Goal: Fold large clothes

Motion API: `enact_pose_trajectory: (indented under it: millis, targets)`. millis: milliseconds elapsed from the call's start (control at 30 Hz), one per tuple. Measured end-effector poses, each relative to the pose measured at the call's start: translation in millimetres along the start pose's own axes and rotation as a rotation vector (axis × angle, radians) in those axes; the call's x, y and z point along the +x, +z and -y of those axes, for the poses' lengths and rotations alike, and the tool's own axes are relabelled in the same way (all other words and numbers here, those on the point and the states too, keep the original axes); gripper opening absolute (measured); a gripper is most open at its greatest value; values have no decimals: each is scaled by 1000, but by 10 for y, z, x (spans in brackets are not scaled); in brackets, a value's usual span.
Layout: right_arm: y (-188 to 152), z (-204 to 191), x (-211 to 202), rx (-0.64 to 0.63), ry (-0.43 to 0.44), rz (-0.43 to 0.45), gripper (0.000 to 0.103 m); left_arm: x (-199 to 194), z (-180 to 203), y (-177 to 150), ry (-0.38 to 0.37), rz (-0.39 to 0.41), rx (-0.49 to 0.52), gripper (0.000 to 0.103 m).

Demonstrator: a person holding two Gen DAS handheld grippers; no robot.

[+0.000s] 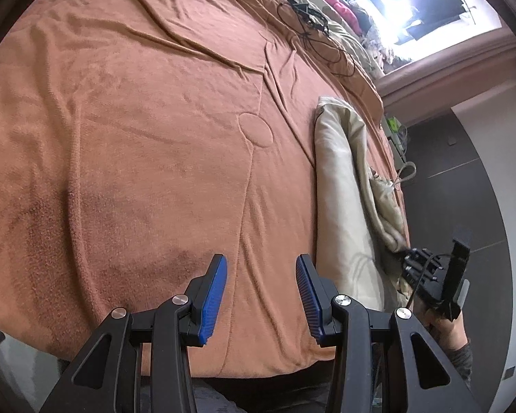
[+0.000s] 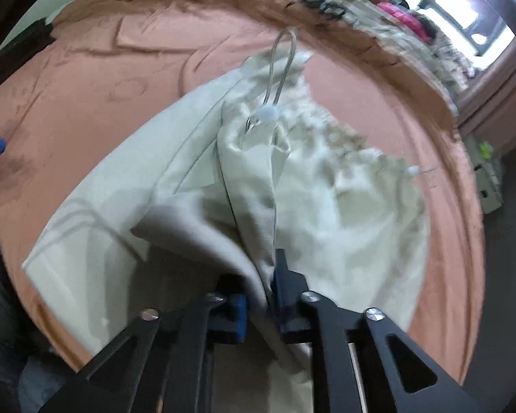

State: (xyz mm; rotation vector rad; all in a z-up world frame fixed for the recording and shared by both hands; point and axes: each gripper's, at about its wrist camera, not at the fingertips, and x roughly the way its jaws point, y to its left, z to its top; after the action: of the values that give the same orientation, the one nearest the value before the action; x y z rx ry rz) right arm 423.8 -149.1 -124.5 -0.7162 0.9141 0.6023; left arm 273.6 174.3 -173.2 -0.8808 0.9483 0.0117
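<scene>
My right hand-held gripper (image 2: 270, 296) pinches the cream garment (image 2: 196, 186), which runs lengthwise away along the bed (image 1: 120, 137); my left hand-held gripper (image 1: 261, 275) is open, empty, beside it.

No text, label, brand, number or sign can be read anywhere in either wrist view.

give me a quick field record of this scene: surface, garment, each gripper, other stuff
surface: bed with an orange-brown blanket
garment: cream garment, bunched near the bed's edge, drawstring loop with a toggle lying on it
left gripper: open, over bare blanket, nothing between its pads
right gripper: shut on a fold of the cream garment
other: black cables on the far side of the bed; pink item by the window
</scene>
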Motion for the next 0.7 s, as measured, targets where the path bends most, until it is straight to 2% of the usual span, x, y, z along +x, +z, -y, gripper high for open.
enact_pose_trajectory:
  millis: [400, 700]
  targets:
    - [-21, 733, -289, 213, -73, 105, 7, 64, 231, 88, 11, 0, 27, 44]
    - [-181, 1398, -63, 401, -51, 125, 7, 437, 582, 230, 20, -48, 90, 44]
